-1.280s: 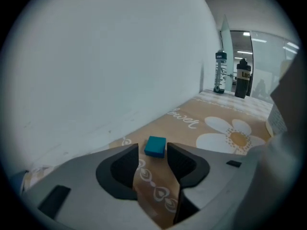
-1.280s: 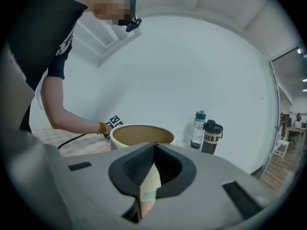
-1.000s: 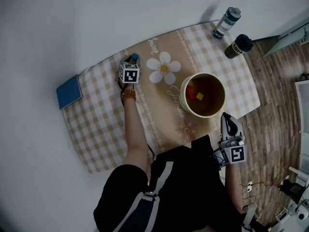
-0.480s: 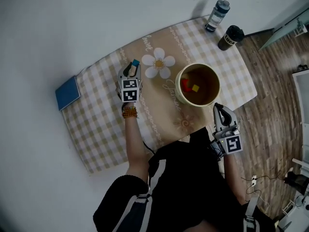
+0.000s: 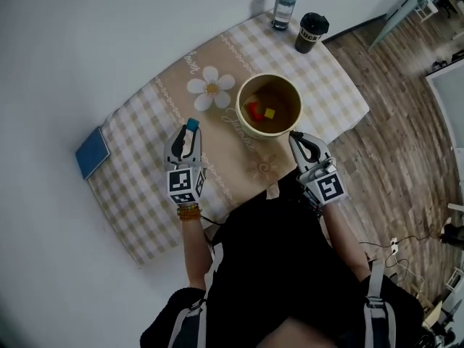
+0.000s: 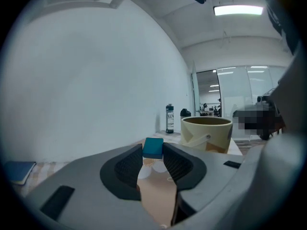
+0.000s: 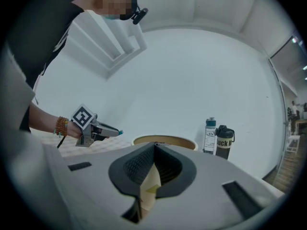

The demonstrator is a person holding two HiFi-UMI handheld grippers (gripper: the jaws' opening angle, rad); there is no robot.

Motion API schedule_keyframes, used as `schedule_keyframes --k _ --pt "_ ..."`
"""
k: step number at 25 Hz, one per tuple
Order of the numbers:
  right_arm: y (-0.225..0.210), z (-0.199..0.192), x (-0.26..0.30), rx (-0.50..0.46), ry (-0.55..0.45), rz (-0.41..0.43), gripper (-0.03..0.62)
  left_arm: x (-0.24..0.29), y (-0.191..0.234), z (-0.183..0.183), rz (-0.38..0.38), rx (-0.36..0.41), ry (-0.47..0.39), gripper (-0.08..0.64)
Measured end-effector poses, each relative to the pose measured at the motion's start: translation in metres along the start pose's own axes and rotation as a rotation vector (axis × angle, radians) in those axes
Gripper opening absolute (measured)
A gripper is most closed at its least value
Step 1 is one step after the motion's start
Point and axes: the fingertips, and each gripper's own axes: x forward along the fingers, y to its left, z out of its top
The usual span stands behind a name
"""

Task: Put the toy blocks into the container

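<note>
My left gripper (image 5: 190, 138) has its jaws clamped on the blue block (image 6: 153, 148), pinched right at the tips. The block is held off the cloth (image 5: 145, 187), left of the container (image 5: 240, 114) and a little nearer to me, well apart from its rim. In the left gripper view the block sits at about the height of that rim.

My right gripper (image 5: 296, 138) has its jaws closed together with nothing between them. It sits just near-right of the container, pointing toward it.

Inside the container I see a red block (image 5: 253, 110) and a yellow block (image 5: 269, 112) side by side on the bottom.

A printed daisy (image 5: 211, 87) lies on the cloth far-left of the container. A bottle (image 5: 285, 4) and a mug (image 5: 310, 32) stand at the far edge, and a book (image 5: 93, 153) lies at the left edge.
</note>
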Motion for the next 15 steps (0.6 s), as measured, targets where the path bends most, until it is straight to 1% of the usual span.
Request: schedule_keyframes --k 3,9,12,15 --pt "-0.004 0.002 -0.006 0.015 -0.018 -0.026 -0.002 -0.006 -0.023 0.006 -0.04 0.0 -0.016 0.146" --pt "-0.018 0.002 -0.018 -0.004 -0.034 -0.06 -0.002 -0.003 -0.065 0.031 -0.128 0.03 -0.065 0.146" --pt "-0.023 0.002 -0.025 0.002 -0.035 -0.088 -0.002 0.005 -0.088 0.058 -0.187 0.057 -0.111 0.146" --pt "-0.026 0.001 -0.029 -0.001 -0.033 -0.101 -0.002 0.016 -0.107 0.095 -0.233 0.081 -0.176 0.146"
